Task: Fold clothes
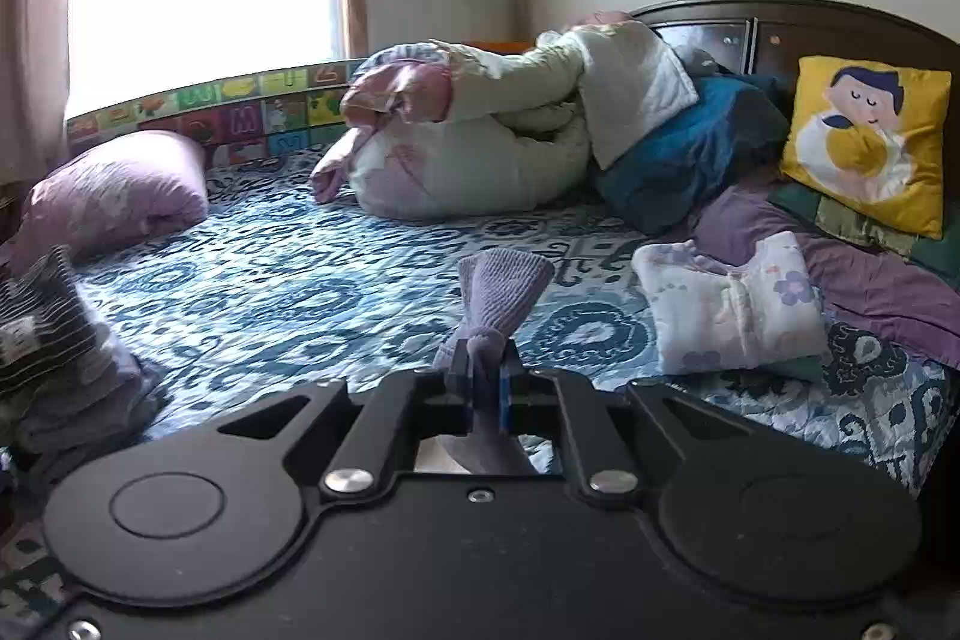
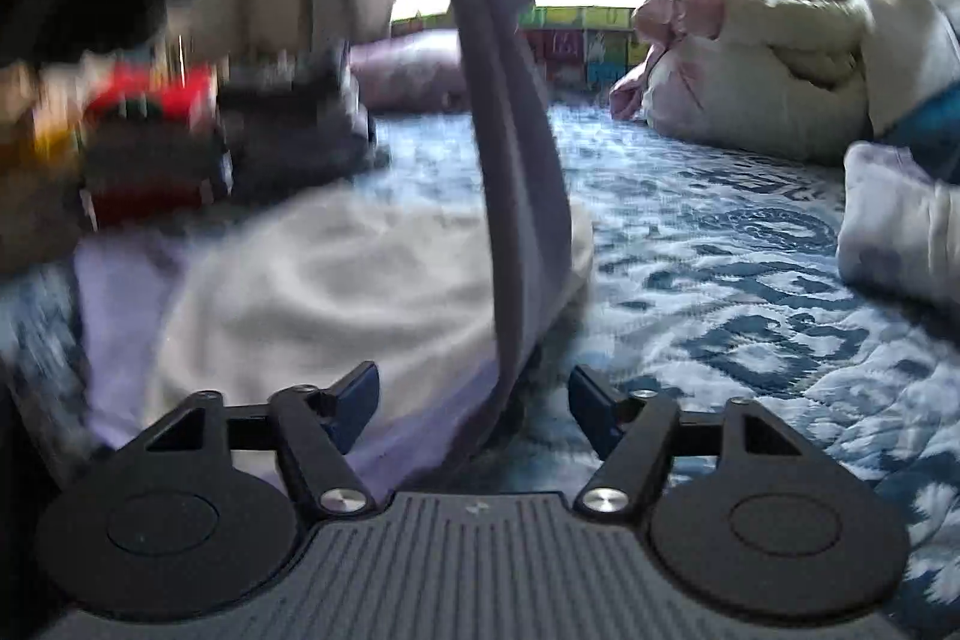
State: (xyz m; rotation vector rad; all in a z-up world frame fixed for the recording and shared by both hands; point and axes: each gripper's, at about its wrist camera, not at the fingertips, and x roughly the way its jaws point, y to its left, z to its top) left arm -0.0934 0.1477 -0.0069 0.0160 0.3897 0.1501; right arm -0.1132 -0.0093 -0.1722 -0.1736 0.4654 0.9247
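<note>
The left gripper is clamped tight on a lilac ribbed garment, pinching a bunch of the knit between its blue pads, with a fan of cloth sticking up just beyond the tips and more of it trailing back under the jaws. Ahead of that claw stretches the blue-and-white patterned bedspread. To its right, close by, lies a folded floral garment; off to its left sits a striped folded piece on top of a small stack. Further ahead, a bundled quilt is heaped up, with a yellow cushion at far right against the headboard and a purple pillow far left.

Over to the right gripper: its jaws stand apart, nothing pinched. The same lilac garment hangs down as a long strip from above, and its lower end falls right between the spread fingers without either pad pressing on it. Just beyond that claw, slightly left, a pale white cloth lies rumpled on the bedspread. Everything at left in this view is smeared with blur, too much to name.
</note>
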